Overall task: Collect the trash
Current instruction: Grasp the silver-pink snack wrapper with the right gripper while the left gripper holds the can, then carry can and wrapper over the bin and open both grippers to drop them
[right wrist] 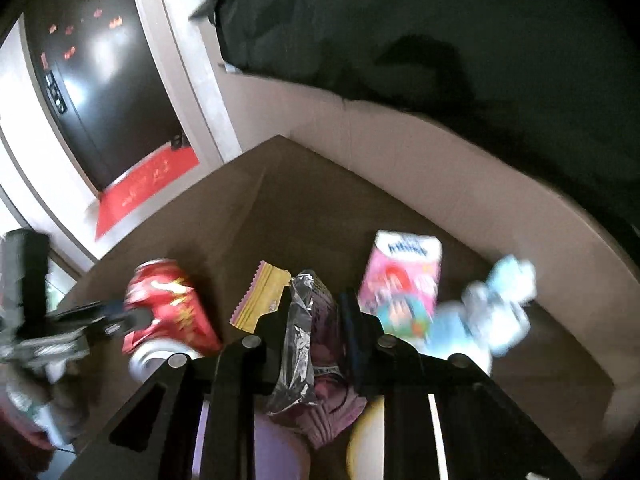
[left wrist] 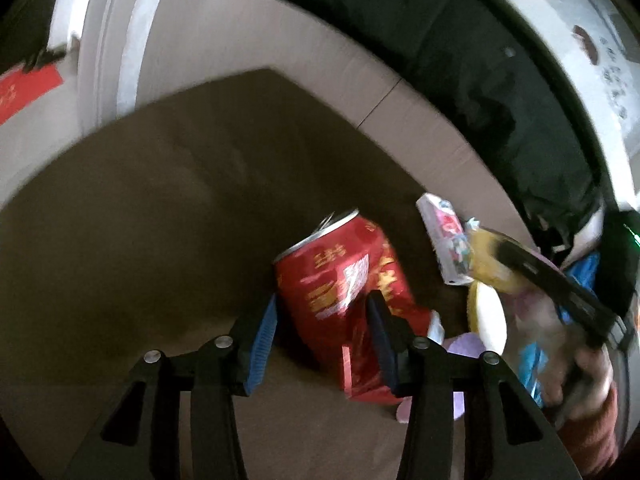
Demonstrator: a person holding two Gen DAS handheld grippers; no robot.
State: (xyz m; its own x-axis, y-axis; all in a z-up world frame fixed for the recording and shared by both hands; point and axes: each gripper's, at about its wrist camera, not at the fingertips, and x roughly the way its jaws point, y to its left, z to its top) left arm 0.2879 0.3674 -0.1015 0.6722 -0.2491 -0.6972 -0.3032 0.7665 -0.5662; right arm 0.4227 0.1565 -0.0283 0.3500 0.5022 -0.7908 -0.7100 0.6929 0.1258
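Both jaws are clamped: left gripper [left wrist: 322, 316] on a dented red drink can [left wrist: 340, 280], right gripper [right wrist: 316, 312] on a crumpled foil wrapper [right wrist: 298, 340], above the cardboard box [right wrist: 460, 168]. I think the slippery wrapper may slide out early, beside the pink juice carton [right wrist: 404, 280].

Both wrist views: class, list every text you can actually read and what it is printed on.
None can be quoted.
Red can: gold characters, blurred.
Pink carton: blue lettering, blurred.
Red mat: faint marks, unreadable.
Purple wrapper: print too small.
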